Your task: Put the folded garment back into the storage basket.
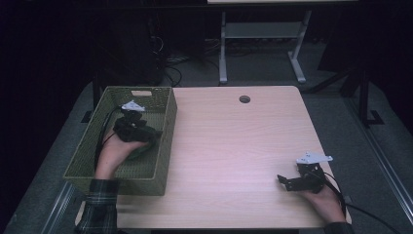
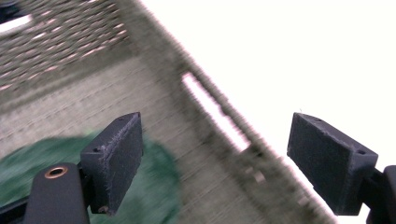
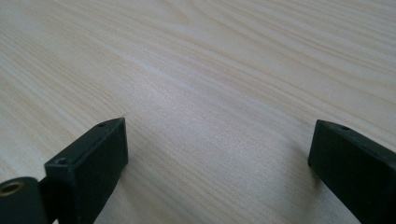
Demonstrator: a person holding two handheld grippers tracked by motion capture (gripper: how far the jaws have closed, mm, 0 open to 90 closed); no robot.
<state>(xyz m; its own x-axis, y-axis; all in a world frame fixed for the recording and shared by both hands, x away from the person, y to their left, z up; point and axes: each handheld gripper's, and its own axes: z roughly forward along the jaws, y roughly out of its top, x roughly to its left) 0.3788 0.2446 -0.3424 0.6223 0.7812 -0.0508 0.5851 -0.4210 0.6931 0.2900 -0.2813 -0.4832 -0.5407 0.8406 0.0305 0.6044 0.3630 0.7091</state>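
Inside the woven basket (image 1: 87, 161), left gripper (image 2: 215, 158) fingers spread above the released green object (image 2: 28, 172); right gripper (image 1: 288, 181) fingers likewise apart, empty.

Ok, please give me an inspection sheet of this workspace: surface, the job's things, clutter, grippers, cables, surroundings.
Surface: light wooden table, round hole near the far edge.
Job's things: green woven basket on the table's left side; a dark green thing lies inside, blurred.
Clutter: nothing seen.
Grippers: left gripper open, inside the basket above the green thing; right gripper open, low over bare table at the near right.
Cables: one trails from each gripper; more lie on the floor behind.
Surroundings: dark room, another table's white legs behind.
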